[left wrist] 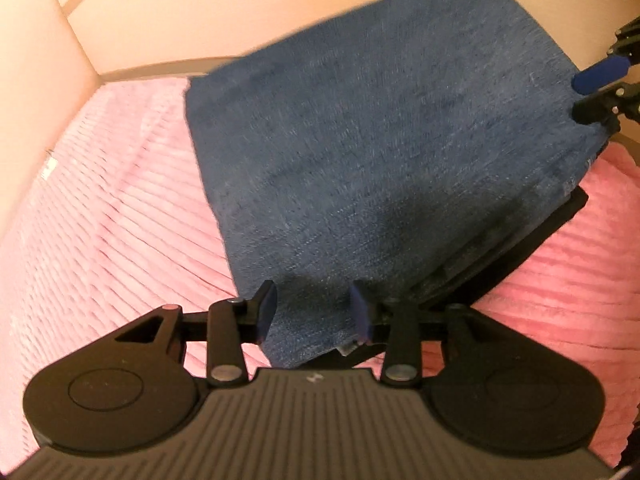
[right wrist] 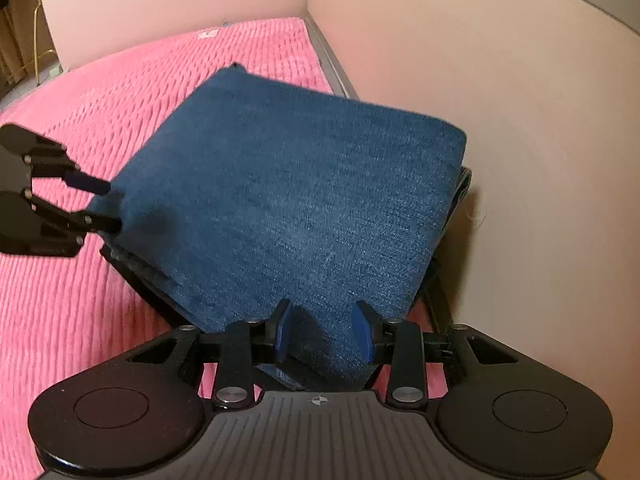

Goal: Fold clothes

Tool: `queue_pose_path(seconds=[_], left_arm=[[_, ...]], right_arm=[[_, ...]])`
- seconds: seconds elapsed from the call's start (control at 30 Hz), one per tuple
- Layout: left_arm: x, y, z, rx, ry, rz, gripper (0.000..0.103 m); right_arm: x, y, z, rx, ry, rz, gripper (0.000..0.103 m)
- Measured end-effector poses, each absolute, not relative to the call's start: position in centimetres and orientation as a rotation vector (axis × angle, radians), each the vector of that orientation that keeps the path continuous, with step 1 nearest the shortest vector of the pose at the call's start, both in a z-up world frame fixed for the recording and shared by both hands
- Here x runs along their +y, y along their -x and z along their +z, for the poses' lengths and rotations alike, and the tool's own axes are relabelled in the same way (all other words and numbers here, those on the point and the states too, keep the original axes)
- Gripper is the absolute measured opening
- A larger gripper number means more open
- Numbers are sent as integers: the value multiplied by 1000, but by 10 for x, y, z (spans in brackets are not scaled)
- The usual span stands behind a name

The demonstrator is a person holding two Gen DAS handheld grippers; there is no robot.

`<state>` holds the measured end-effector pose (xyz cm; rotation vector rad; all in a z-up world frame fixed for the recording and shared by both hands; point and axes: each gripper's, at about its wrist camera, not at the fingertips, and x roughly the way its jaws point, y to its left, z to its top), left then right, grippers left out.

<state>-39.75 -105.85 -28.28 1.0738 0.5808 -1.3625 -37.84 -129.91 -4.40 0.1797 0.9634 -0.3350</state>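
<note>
The folded denim garment [right wrist: 296, 200] lies on the pink bed [right wrist: 80, 280] by the wall — both claws, left [left wrist: 312, 312] and right [right wrist: 323, 332], gape around corners; an uneven pull could spill its layers.

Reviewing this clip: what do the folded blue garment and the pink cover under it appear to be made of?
Folded blue garment: likely denim, matte, judging by its flecked indigo weave and stiff, thick folded edges.
Pink cover: looks like plush fleece or chenille, soft and fuzzy, with raised ribs in rows. The exact fibre cannot be told.
</note>
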Motion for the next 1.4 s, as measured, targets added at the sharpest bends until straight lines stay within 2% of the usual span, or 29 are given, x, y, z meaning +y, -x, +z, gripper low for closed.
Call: queue_pose_path(seconds=[0.1,0.13,0.17,0.2,0.23,0.4,0.47,0.5,0.53,0.7,1.0,1.4], left_arm=[[-1058,400,-279,585,-1069,-1347,36],[-1056,400,-275,598,-1060,-1334,42],[-1054,401,-271,610,-1054,-1316,52],[-1050,401,-267,624,-1045,-1299,56],[-1046,402,-262,641,-1028,-1287,61],[-1019,403,-241,752,-913,-1244,84],[-1002,403,-230,785,-866,-1225,96],[-993,402,-224,803,-834,-1210,99],[-985,401,-218,823,-793,-1189,102],[-947,394,-197,922,-650,-1112,102],[-892,401,-161,890,-583,-1200,102],[-862,414,-139,798,-647,-1246,102]], right_arm=[[-1295,375,-35,945,-211,-363,37],[-1292,375,-34,945,-234,-377,39],[-1289,375,-32,946,-258,-391,46],[-1283,378,-30,942,-273,-405,67],[-1277,381,-27,938,-288,-419,79],[-1250,404,-7,955,-377,-455,80],[-1240,412,-1,961,-416,-494,101],[-1235,416,3,954,-432,-511,103],[-1229,421,7,946,-447,-527,103],[-1202,440,29,929,-496,-573,103],[-1152,463,56,876,-569,-649,103],[-1121,461,78,854,-591,-667,103]])
